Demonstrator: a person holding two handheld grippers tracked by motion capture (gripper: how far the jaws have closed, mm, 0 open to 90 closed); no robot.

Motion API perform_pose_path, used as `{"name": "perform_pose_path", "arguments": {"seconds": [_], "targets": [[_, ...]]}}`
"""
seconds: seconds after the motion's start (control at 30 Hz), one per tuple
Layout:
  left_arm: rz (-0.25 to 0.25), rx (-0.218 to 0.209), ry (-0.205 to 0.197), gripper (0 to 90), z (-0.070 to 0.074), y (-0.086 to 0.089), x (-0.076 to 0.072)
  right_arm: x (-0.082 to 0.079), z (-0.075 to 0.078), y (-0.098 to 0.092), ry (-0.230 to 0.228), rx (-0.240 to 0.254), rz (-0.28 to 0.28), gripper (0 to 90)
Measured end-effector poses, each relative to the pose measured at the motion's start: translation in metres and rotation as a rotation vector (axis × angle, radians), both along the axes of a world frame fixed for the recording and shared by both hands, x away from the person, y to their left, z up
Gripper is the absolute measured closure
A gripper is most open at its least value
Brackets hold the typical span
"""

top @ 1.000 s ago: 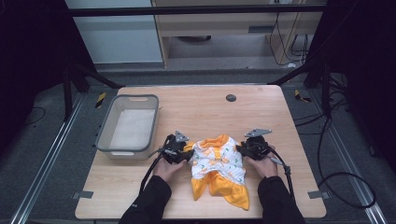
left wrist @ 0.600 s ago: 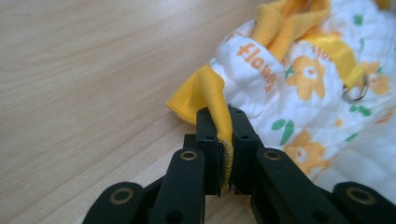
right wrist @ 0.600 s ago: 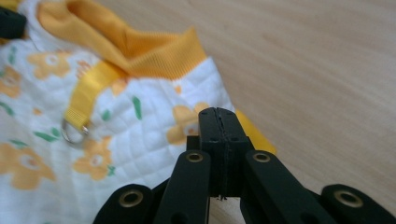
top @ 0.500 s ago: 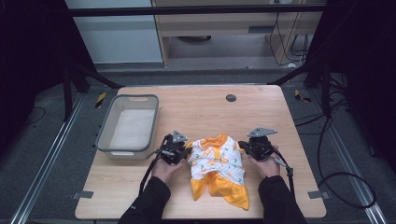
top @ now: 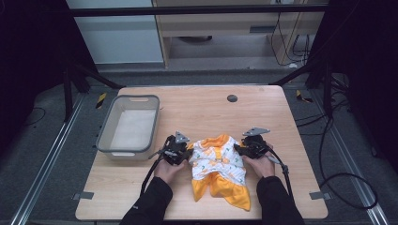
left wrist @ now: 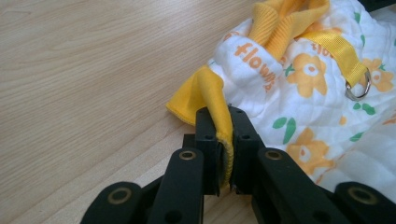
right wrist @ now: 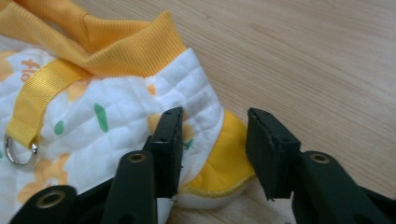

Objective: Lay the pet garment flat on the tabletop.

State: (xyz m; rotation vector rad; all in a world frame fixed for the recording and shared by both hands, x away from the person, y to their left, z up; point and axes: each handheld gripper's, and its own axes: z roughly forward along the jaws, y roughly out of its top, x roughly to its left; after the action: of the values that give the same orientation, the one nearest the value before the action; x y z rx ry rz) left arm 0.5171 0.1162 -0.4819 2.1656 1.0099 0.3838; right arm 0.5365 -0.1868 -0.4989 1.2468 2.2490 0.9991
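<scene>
Two claws flank the garment (top: 217, 164) on the bench (top: 197, 110): left claw (left wrist: 224, 140) pinches its yellow hem; right claw (right wrist: 214, 149) gapes around its edge.

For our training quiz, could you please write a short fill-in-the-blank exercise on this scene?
1. The left gripper is shut on the garment's ____ sleeve edge.
2. The right gripper's fingers are ____, with a sleeve between them.
3. The grey bin lies to the ____ of the garment in the high view.
4. A metal ____ hangs from the yellow strap.

Missing words: yellow; open; left; ring
</scene>
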Motion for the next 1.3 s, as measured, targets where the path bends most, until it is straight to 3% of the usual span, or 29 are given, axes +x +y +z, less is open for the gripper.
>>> {"name": "perform_pose_path", "arguments": {"seconds": [0.23, 0.47, 0.63, 0.87, 1.0, 1.03, 1.07, 1.1, 1.13, 1.2, 1.23, 1.3], "targets": [[0.011, -0.005, 0.008, 84.3, -0.003, -0.001, 0.001, -0.003, 0.002, 0.001, 0.053, 0.02, 0.011, 83.3], [0.018, -0.022, -0.007, 84.4, -0.001, 0.001, 0.0, -0.005, 0.004, 0.0, 0.051, 0.029, -0.001, 85.3], [0.024, -0.098, -0.053, 84.4, 0.015, 0.009, -0.007, -0.018, 0.029, -0.003, -0.063, 0.083, 0.012, 85.3], [0.05, -0.173, -0.217, 84.5, 0.054, 0.018, -0.015, -0.033, 0.063, 0.003, -0.258, 0.109, 0.01, 85.2], [0.116, -0.196, -0.286, 84.3, 0.07, 0.016, -0.002, -0.027, 0.078, 0.011, -0.369, 0.126, -0.057, 84.9], [0.137, -0.198, -0.291, 81.7, 0.073, 0.015, 0.004, -0.018, 0.082, 0.015, -0.41, 0.129, -0.127, 84.0], [0.154, -0.198, -0.286, 81.7, 0.073, 0.014, 0.01, -0.018, 0.082, 0.015, -0.41, 0.129, -0.127, 84.0], [0.199, -0.201, -0.268, 65.6, 0.073, 0.013, 0.02, -0.006, 0.081, 0.02, -0.413, 0.097, -0.191, 78.2], [0.233, -0.193, -0.24, 65.6, 0.072, 0.012, 0.028, -0.006, 0.081, 0.02, -0.413, 0.097, -0.191, 78.2], [0.274, -0.182, -0.221, 50.2, 0.07, 0.013, 0.036, 0.004, 0.078, 0.022, -0.39, 0.053, -0.224, 69.7], [0.28, -0.19, -0.207, 46.0, 0.07, 0.014, 0.038, 0.007, 0.077, 0.022, -0.38, 0.043, -0.238, 66.2], [0.276, -0.183, -0.217, 42.2, 0.072, 0.017, 0.034, 0.008, 0.077, 0.019, -0.365, 0.074, -0.239, 60.7]]}}
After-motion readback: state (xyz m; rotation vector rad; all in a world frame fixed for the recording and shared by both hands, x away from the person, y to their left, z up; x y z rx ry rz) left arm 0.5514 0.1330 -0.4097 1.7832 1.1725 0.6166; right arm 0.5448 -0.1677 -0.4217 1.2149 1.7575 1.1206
